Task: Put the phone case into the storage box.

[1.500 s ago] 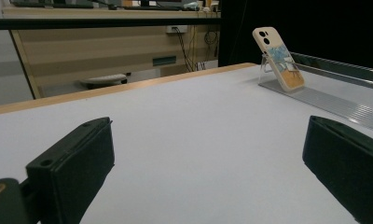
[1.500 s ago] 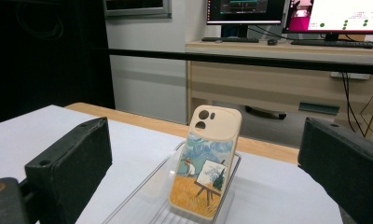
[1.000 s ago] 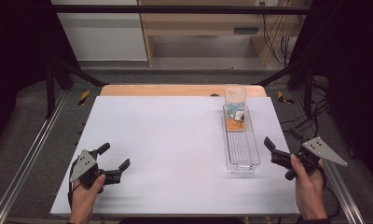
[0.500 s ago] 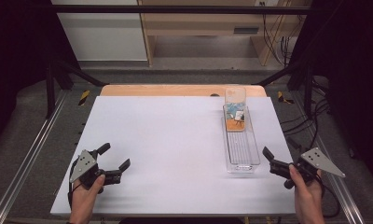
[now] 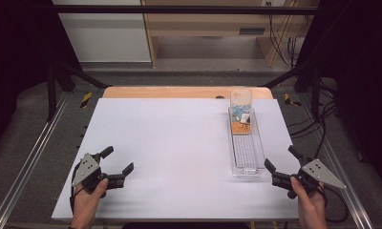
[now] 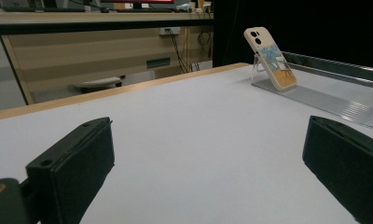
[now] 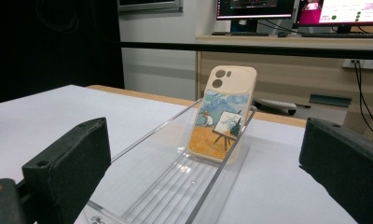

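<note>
White table (image 5: 179, 143) is bare betw. our grippers; phone case (image 5: 241, 113) leans in clear tray (image 5: 247, 162), far right. Left gripper (image 5: 116, 165) and right gripper (image 5: 281, 163): jaws wide apart, holding nothing.

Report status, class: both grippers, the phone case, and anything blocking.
Left gripper open, empty. Right gripper open, near the clear stand. Phone case leaning upright on it. Path clear.

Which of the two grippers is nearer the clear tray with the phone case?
The right gripper, just off the near end of the clear tray. The left gripper sits far across the table.
</note>
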Demonstrator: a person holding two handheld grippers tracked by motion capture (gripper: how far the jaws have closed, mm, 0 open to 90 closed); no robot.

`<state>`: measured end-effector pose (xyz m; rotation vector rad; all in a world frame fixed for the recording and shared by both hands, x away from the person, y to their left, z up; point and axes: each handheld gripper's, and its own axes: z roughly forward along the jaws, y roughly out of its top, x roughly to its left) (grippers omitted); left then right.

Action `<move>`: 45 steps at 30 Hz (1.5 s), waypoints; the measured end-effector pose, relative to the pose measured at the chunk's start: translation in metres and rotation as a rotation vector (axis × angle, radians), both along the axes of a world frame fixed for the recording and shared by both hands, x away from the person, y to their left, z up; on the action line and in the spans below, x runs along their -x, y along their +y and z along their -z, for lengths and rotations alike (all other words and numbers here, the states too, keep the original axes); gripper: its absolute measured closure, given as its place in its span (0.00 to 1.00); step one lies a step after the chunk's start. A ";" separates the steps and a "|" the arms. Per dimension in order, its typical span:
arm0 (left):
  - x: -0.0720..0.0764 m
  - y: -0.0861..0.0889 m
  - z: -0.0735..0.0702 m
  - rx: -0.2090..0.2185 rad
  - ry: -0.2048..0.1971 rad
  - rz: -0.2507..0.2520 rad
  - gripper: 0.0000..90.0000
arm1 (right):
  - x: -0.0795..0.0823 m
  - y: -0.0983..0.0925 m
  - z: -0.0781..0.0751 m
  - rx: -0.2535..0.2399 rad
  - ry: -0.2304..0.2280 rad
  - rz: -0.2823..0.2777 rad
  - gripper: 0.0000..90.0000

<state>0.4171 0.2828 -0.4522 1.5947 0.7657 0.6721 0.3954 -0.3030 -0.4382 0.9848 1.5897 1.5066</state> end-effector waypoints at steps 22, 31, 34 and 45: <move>0.000 -0.001 0.000 -0.010 -0.005 0.012 0.02 | 0.001 0.023 0.019 -0.010 0.012 -0.046 0.03; 0.000 -0.002 0.000 -0.006 -0.004 0.015 0.02 | -0.002 0.031 0.022 -0.001 0.017 -0.058 0.03; 0.000 -0.002 0.000 -0.001 -0.003 0.016 0.02 | -0.005 0.033 0.024 -0.008 0.017 -0.057 0.03; 0.008 0.000 0.001 0.027 0.001 0.006 0.02 | -0.015 0.036 0.029 -0.004 0.092 -0.065 0.04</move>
